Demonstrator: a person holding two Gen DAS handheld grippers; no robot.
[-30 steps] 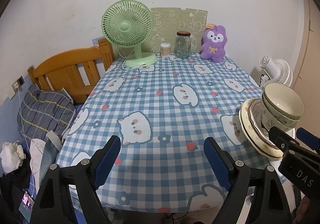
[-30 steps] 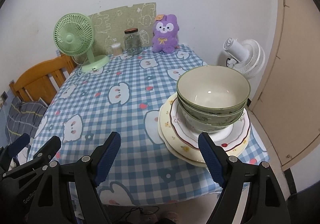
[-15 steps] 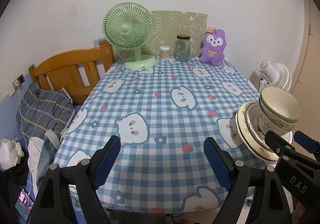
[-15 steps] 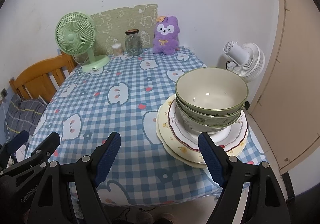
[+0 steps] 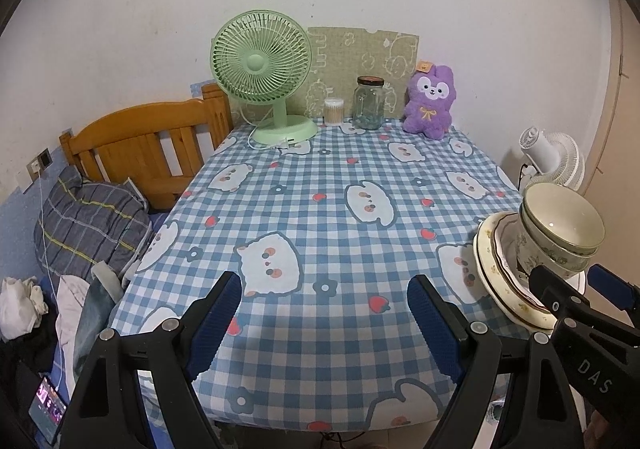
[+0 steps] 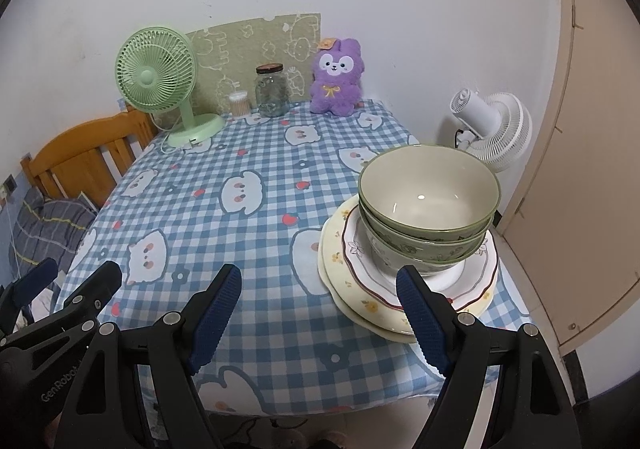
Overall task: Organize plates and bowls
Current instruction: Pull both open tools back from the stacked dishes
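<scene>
Green bowls [image 6: 430, 205] are nested in a stack on top of stacked plates [image 6: 352, 281] at the table's front right corner; the same stack shows at the right in the left wrist view [image 5: 560, 237]. My right gripper [image 6: 320, 313] is open and empty, held off the table's front edge just left of the stack. My left gripper [image 5: 324, 321] is open and empty above the front edge at the table's middle. The right gripper's fingers [image 5: 560, 297] show at the lower right of the left wrist view.
The blue checked tablecloth [image 5: 340, 217] covers the table. At the back stand a green fan [image 5: 262, 69], a cotton swab box [image 5: 334, 111], a glass jar [image 5: 369, 103] and a purple plush [image 5: 430, 101]. A wooden bed frame [image 5: 140, 153] is left; a white fan [image 6: 492, 129] right.
Both grippers have drawn back and up from the table, so more of the front edge shows. The bowls and plates have not moved. Both grippers stay open.
</scene>
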